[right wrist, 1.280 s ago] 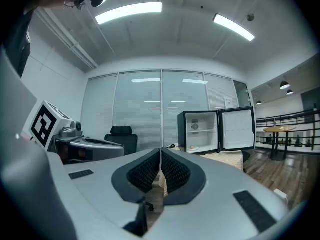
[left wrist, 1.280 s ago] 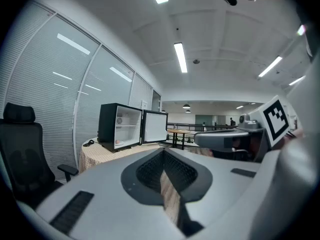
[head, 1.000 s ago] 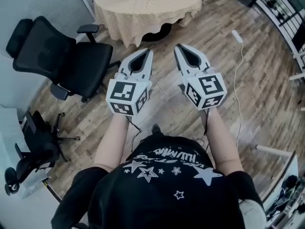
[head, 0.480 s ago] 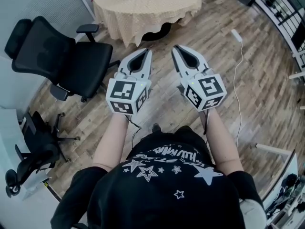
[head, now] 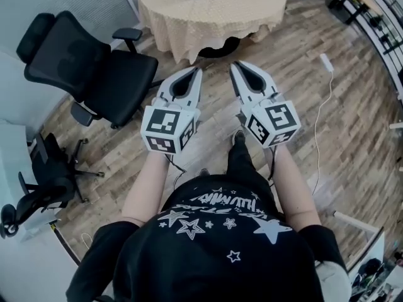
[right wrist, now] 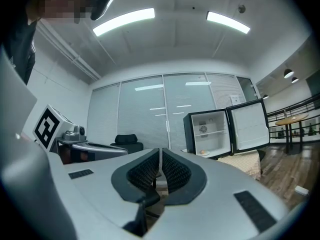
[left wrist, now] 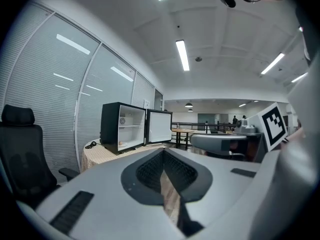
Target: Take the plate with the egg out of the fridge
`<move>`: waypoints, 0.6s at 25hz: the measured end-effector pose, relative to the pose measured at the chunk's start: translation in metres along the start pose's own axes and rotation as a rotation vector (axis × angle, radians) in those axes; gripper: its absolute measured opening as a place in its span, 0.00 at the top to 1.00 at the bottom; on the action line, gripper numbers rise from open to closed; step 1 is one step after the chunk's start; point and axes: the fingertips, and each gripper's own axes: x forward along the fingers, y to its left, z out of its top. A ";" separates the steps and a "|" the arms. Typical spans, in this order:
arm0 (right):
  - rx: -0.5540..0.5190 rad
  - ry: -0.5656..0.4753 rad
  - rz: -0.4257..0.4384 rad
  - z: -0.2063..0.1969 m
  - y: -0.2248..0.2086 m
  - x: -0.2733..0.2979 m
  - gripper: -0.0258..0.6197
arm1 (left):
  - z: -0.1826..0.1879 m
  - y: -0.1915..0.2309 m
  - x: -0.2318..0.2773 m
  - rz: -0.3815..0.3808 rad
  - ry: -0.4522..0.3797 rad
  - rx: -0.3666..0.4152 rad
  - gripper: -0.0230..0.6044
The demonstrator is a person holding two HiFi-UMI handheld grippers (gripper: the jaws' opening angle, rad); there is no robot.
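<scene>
A black mini fridge (left wrist: 116, 126) stands on a round table with its door (left wrist: 158, 126) swung open. On its lower shelf sits a small plate with an egg (left wrist: 122, 144), also seen as a plate (right wrist: 203, 152) in the right gripper view. Both grippers are held side by side, far short of the fridge (right wrist: 207, 134) and pointing toward it. My left gripper (head: 196, 72) is shut and empty. My right gripper (head: 234, 65) is shut as well, with nothing between its pads (right wrist: 150, 168).
The table's beige cloth (head: 214, 11) lies just ahead of the grippers. A black office chair (head: 82, 68) stands to the left, a second chair (head: 44, 181) lower left. A white power strip and cable (head: 325, 61) trail over the wooden floor at right.
The table and the office chair have slid down in the head view, so they are closer. One foot now shows below the right gripper. Both grippers stay shut.
</scene>
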 end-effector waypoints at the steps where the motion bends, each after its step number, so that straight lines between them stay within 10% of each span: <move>1: 0.001 -0.002 0.013 -0.001 -0.007 0.007 0.91 | 0.000 0.003 0.007 0.018 0.002 0.006 0.96; 15: 0.014 0.012 0.187 0.008 -0.137 0.067 0.91 | 0.026 0.016 0.145 0.212 0.001 0.003 0.96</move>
